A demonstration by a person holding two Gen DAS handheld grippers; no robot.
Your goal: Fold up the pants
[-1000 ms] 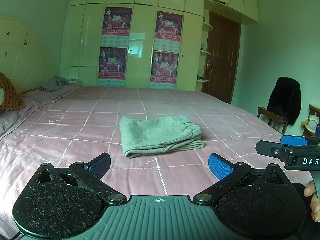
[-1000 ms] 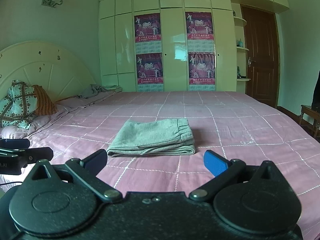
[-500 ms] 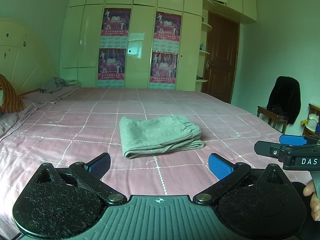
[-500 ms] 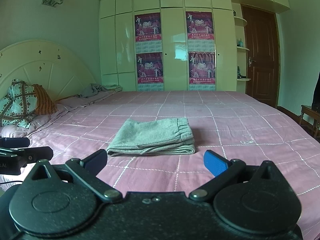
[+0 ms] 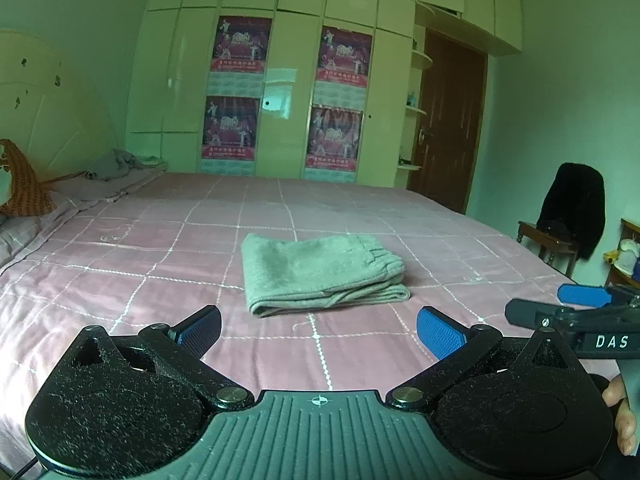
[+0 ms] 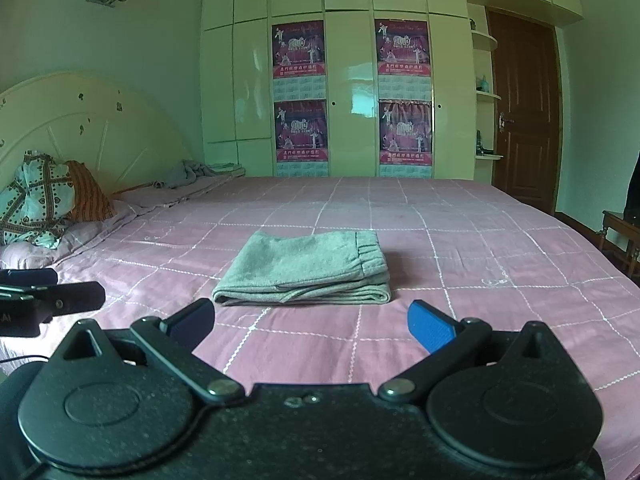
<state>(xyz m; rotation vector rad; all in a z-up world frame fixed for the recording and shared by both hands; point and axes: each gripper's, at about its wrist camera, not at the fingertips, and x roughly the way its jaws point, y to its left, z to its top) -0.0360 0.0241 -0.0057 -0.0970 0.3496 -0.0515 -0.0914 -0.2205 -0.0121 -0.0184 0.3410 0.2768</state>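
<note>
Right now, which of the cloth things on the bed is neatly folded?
The grey pants in the middle of the pink bedspread lie folded flat. The grey garment by the headboard is crumpled in a heap.

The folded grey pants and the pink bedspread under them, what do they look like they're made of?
The folded grey pants look like soft, matte fleece or knit: fuzzy surface, gathered elastic waistband. The pink checked bedspread seems woven cotton, possibly quilted, with pale stitched grid lines and a dull finish.

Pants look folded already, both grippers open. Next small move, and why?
Probably none on the pants: they lie in a neat folded stack on the bed, and the left hand-held gripper and right hand-held gripper are open, short of them. I'd pull both back.
</note>
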